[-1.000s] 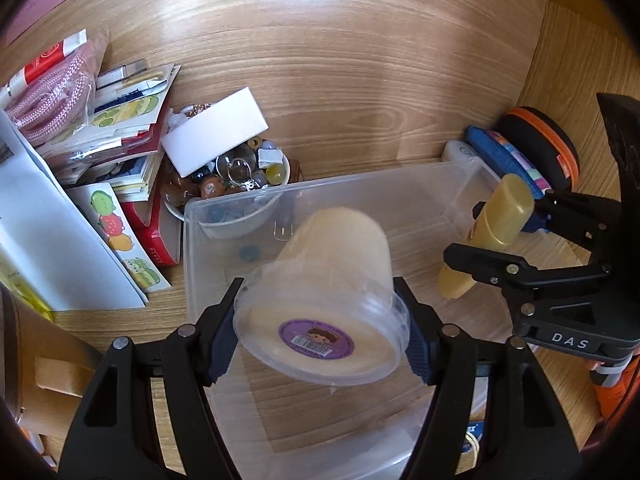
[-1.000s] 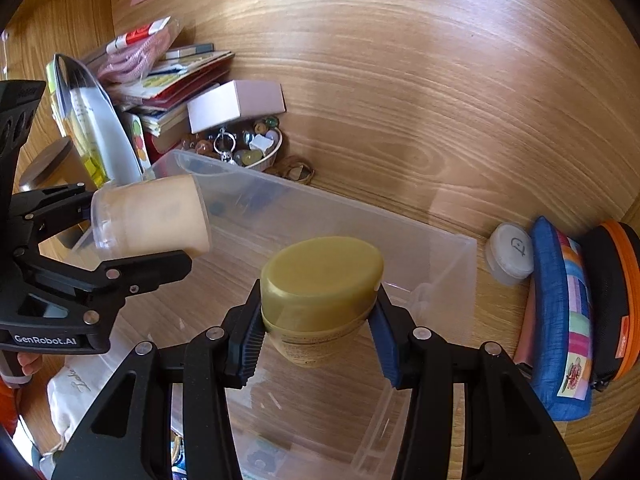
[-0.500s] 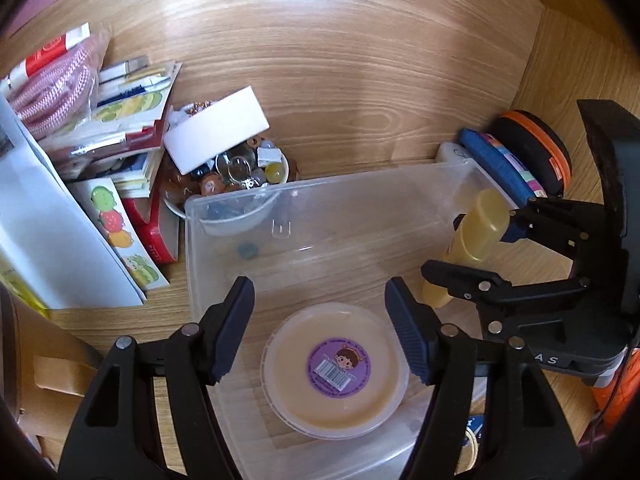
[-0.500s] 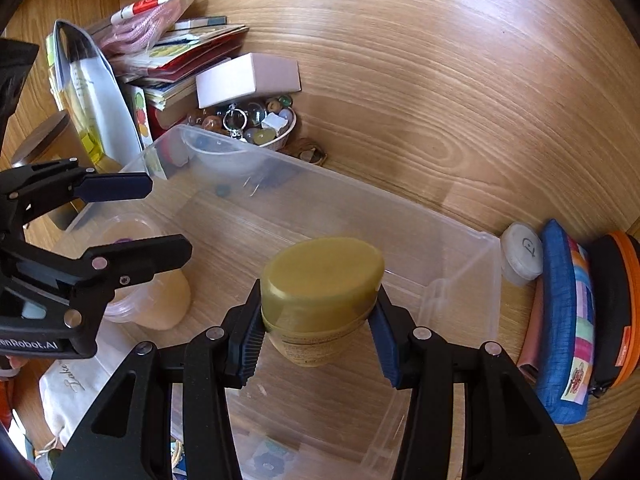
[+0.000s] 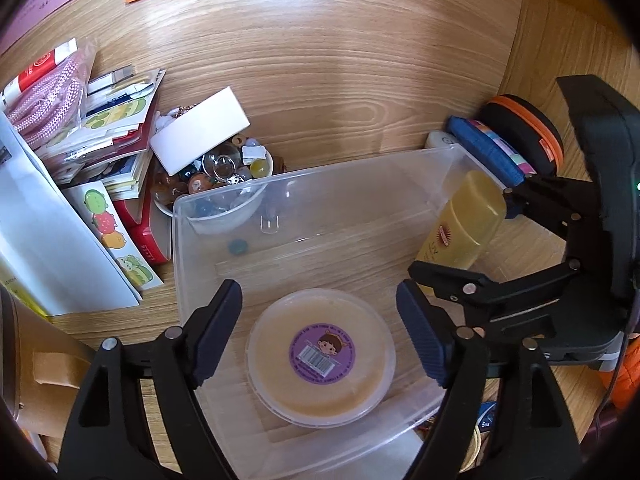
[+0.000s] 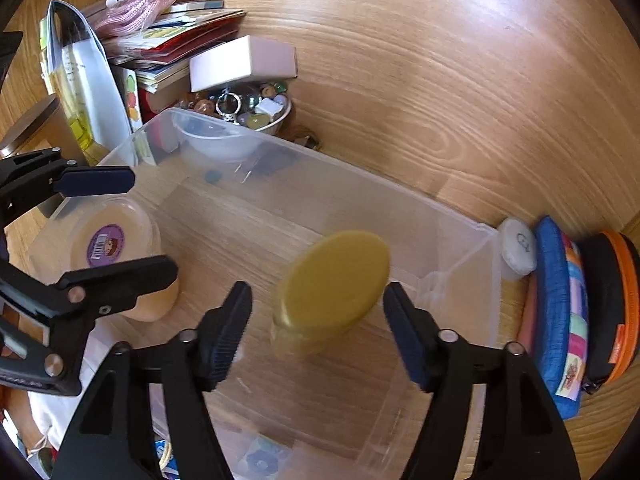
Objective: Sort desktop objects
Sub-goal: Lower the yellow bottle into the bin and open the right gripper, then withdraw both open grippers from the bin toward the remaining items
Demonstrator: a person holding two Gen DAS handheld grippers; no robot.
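Observation:
A clear plastic bin (image 5: 224, 248) sits on the wooden desk. A round cream tub with a purple sticker (image 5: 320, 354) rests on the bin's floor; it also shows in the right wrist view (image 6: 108, 248). My left gripper (image 5: 320, 328) is open above the tub, not touching it. A yellow bottle (image 6: 332, 284) is tilted and blurred between the open jaws of my right gripper (image 6: 316, 328), clear of both pads. The left wrist view shows this bottle (image 5: 464, 224) inside the bin by its right wall.
A bowl of beads and trinkets (image 5: 224, 176) with a white box (image 5: 200, 136) on it stands behind the bin. Books and packets (image 5: 100, 128) are stacked at left. A white round case (image 6: 518, 246), blue pouch (image 6: 560, 312) and black-orange case (image 6: 616, 300) line the right.
My left gripper opened and left the cream tub on the bin floor. My right gripper has just opened and the yellow bottle is tipping free between its jaws.

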